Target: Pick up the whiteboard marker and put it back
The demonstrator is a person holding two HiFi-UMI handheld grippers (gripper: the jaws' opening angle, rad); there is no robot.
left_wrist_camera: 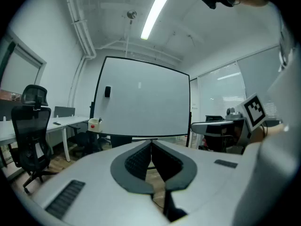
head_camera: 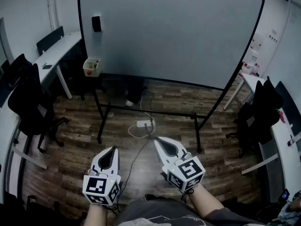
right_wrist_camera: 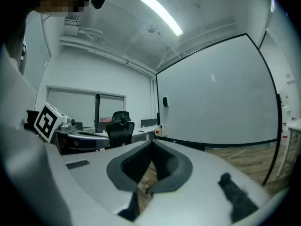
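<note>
I count two white-and-grey tongs, my left gripper (head_camera: 112, 149) and right gripper (head_camera: 157, 140); one large black-framed whiteboard (head_camera: 169, 32); one small black block (head_camera: 96, 23) on it; one white power strip (head_camera: 145, 124); two black swivel chairs (head_camera: 28, 105) (head_camera: 261, 112) (far-left dark shapes unclear).

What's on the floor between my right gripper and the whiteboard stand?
In the head view, a white power strip with its cable lies on the wood floor, between the right gripper and the whiteboard stand's lower bar.
</note>
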